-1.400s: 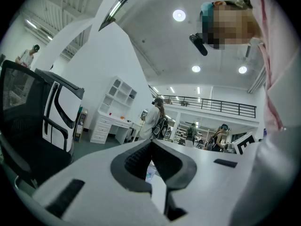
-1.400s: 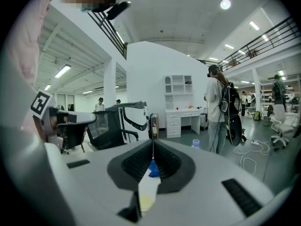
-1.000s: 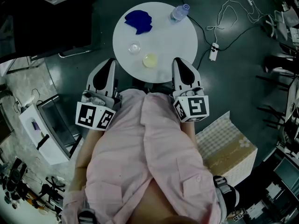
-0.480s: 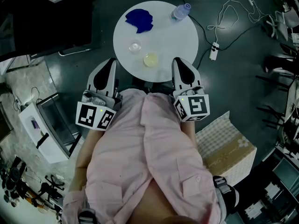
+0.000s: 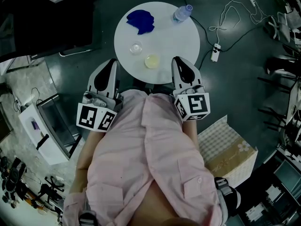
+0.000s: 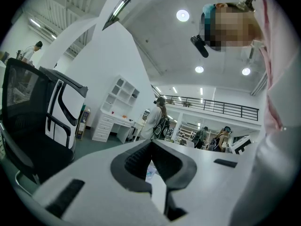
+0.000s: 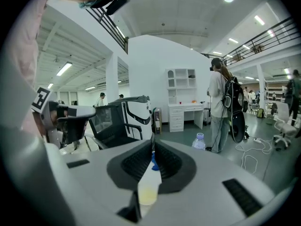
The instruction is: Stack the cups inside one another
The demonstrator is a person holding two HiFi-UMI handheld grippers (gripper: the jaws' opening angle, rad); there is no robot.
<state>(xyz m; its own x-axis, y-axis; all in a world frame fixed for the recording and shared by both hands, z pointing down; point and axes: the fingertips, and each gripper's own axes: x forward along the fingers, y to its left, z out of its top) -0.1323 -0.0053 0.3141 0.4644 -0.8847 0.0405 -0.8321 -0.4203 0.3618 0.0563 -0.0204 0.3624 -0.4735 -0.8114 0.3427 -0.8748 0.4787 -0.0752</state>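
Note:
A clear cup (image 5: 136, 47) and a yellowish cup (image 5: 151, 60) stand apart on the round white table (image 5: 174, 41); the yellowish one is nearer to me. My left gripper (image 5: 112, 61) is held at the table's near left edge, its jaws shut and empty (image 6: 151, 144). My right gripper (image 5: 177, 60) is held at the near right edge, just right of the yellowish cup, and is also shut on nothing (image 7: 153, 142). In the right gripper view, the yellowish cup (image 7: 146, 194) shows through the slit behind the jaw tips.
A blue cloth (image 5: 140, 21) and a water bottle (image 5: 180, 13) lie at the table's far side. A power strip with cables (image 5: 216, 51) is on the floor to the right. A cardboard box (image 5: 230, 154) stands beside me. A black office chair (image 6: 33, 121) is on the left.
My right gripper has edged slightly left, toward the yellowish cup. The left gripper and both cups have stayed put.

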